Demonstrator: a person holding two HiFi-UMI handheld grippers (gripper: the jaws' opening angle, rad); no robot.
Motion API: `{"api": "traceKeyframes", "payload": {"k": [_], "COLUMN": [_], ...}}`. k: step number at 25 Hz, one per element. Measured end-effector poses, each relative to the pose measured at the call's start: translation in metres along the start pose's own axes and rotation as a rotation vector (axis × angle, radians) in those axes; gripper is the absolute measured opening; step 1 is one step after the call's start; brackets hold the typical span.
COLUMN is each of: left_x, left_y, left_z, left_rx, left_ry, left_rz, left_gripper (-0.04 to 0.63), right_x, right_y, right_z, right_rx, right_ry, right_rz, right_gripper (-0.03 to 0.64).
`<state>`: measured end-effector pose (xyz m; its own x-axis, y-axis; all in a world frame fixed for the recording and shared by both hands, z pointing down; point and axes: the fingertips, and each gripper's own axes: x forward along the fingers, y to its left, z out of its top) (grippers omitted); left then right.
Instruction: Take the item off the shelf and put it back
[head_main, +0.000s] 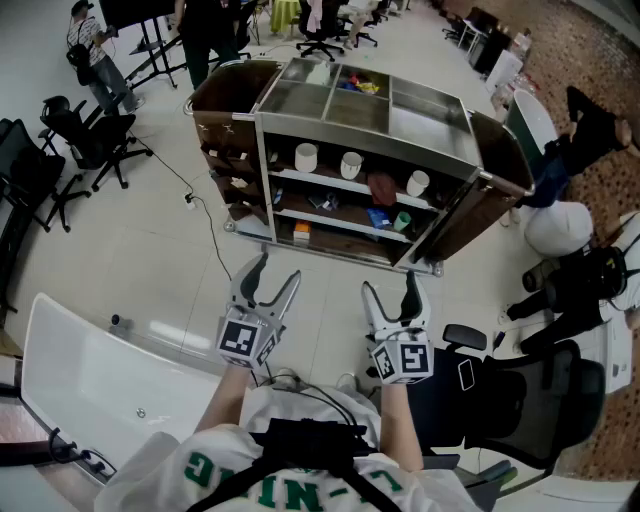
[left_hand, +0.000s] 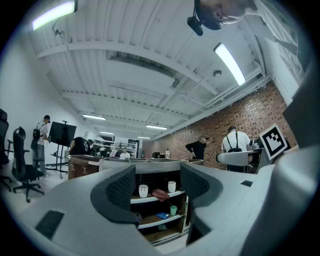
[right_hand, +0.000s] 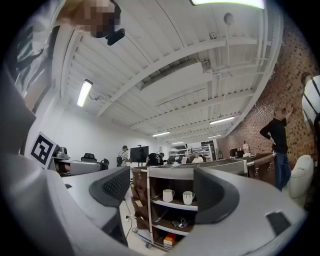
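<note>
A metal shelf cart (head_main: 300, 130) stands on the floor ahead. Its upper shelf carries white mugs (head_main: 306, 157) (head_main: 351, 164) (head_main: 418, 182) and a dark red item (head_main: 381, 188). On the lower shelf lie a blue item (head_main: 378, 217), a green cup (head_main: 402, 221) and an orange box (head_main: 301, 233). My left gripper (head_main: 275, 275) and right gripper (head_main: 390, 290) hover over the floor well short of the cart, both open and empty. The cart shows between the jaws in the left gripper view (left_hand: 155, 195) and the right gripper view (right_hand: 170, 205).
A brown wooden cabinet (head_main: 225, 120) stands at the cart's left, another panel (head_main: 475, 215) at its right. A white table (head_main: 90, 370) lies at my lower left, a black chair (head_main: 510, 390) at my lower right. Office chairs (head_main: 75, 140) and people stand further off.
</note>
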<state>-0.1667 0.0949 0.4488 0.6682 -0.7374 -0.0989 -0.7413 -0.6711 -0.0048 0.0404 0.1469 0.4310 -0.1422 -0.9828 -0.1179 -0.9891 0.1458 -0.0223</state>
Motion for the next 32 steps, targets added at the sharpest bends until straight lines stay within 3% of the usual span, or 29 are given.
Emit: {"api": "traceKeyframes", "payload": {"k": [8, 13, 18, 27, 32], "left_x": [-0.006, 0.006, 0.037, 0.157, 0.209], "left_y": [0.024, 0.029, 0.046, 0.047, 0.031], "left_z": [-0.016, -0.036, -0.047, -0.022, -0.023], "left_rx": [-0.070, -0.051, -0.041, -0.003, 0.002], "left_ry": [0.035, 0.046, 0.058, 0.027, 0.036], "left_rz": [-0.016, -0.007, 0.058, 0.091, 0.108], "left_gripper": [0.252, 0.252, 0.252, 0.252, 0.252], "right_x": [-0.008, 0.009, 0.049, 0.133, 0.158], "right_y": [0.040, 0.029, 0.011, -0.118, -0.170], "right_z": [-0.022, -0.033, -0.044, -0.028, -0.034], "right_rx": [-0.012, -0.001, 0.019, 0.052, 0.090], "right_ry": [0.064, 0.076, 0.065, -0.017, -0.006], "right_rz": [0.001, 0.020, 0.095, 0.101, 0.112], "right_gripper": [0.407, 0.403, 0.399, 0.374, 0.374]}}
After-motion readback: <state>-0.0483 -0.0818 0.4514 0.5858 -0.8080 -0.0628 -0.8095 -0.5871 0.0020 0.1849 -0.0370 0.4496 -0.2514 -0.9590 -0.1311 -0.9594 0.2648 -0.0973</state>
